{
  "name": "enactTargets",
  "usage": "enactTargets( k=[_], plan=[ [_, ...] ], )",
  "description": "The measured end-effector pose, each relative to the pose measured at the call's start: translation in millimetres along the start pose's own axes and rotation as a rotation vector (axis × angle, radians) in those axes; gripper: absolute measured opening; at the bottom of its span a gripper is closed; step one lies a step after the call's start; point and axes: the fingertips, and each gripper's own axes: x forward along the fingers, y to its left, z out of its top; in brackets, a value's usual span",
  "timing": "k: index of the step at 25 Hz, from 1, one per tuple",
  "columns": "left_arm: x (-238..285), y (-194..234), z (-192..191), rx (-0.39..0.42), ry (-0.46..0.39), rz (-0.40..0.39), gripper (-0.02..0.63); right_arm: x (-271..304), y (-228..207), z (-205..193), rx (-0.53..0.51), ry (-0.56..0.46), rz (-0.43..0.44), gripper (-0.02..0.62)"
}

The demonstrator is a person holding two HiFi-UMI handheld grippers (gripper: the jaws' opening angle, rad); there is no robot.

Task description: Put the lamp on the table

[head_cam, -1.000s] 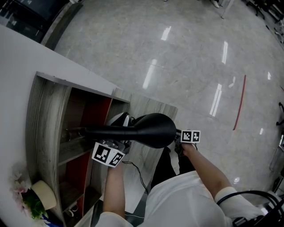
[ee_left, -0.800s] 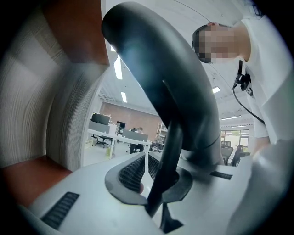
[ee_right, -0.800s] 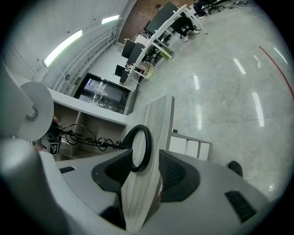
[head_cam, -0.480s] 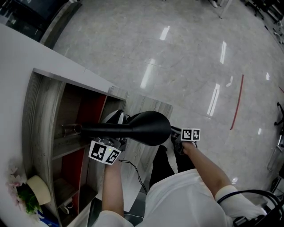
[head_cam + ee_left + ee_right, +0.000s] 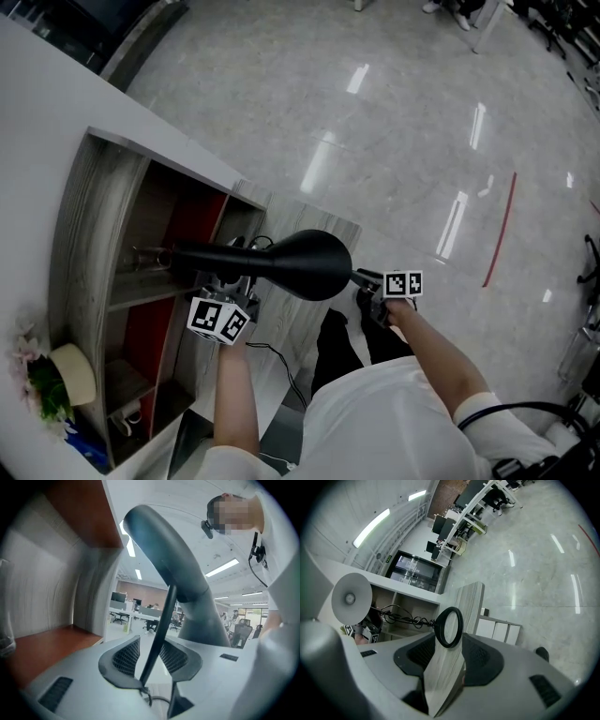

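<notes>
The person is standing over the pale polished floor [image 5: 394, 112] beside a white desk [image 5: 37, 122], holding a black lamp [image 5: 300, 264] in the air between the two tools. The lamp is lying roughly level. Its wide rounded end is sitting in front of the person's body, and its long neck is reaching left toward the open wooden shelf unit [image 5: 89, 234] with red back panels under the desk. It is not resting on the desk.

The left claw [image 5: 153, 660] has just been opening and is now standing released. A thin black rod [image 5: 157, 639] of the lamp is passing up between its jaws, with a gap showing on one side.

The right claw [image 5: 446, 656] is clenched on the lamp, its jaws closing on a black ring [image 5: 437, 632] at the lamp's near end. From that ring a tangled black cable [image 5: 401, 618] is trailing off toward the lamp's pale round face [image 5: 350, 597].

The only markings showing are black-and-white square patterns on the left cube [image 5: 220, 319] and the right cube [image 5: 403, 284]; they are carrying no letters. A thin red line [image 5: 500, 225] is running across the floor to the right.
</notes>
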Motion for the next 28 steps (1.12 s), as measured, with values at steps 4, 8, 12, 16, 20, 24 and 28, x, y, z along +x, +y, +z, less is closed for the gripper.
enactTargets(
  k=[4, 8, 12, 16, 20, 24, 28],
  plan=[
    [-25.7, -1.8, -8.6, 0.017, 0.030, 0.086, 0.117, -10.7, 13.4, 1.2, -0.037, 0.064, 0.054, 0.187],
    [-58.3, -6.5, -11.9, 0.036, 0.058, 0.168, 0.117, -28.0, 28.0, 3.5, -0.110, 0.126, 0.098, 0.148],
    [-89.3, -24.0, -28.8, -0.014, 0.088, 0.250, 0.114, -47.1, 46.0, 13.6, -0.144, 0.147, 0.147, 0.059],
    [-122.2, -47.9, -63.1, -0.141, 0.090, 0.329, 0.018, -53.7, 73.2, 10.5, -0.211, 0.192, 0.204, 0.028],
    [-168.4, -66.1, -97.2, -0.316, 0.078, 0.371, 0.011, -57.3, 93.6, -14.4, -0.335, 0.257, 0.200, 0.026],
    [-205.0, -97.5, -122.6, -0.378, 0.115, 0.370, 0.009, -65.1, 111.3, -40.1, -0.455, 0.298, 0.200, 0.026],
    [-244.1, -128.0, -138.5, -0.437, 0.109, 0.394, 0.010, -79.6, 136.3, -71.1, -0.520, 0.337, 0.217, 0.026]
  ],
)
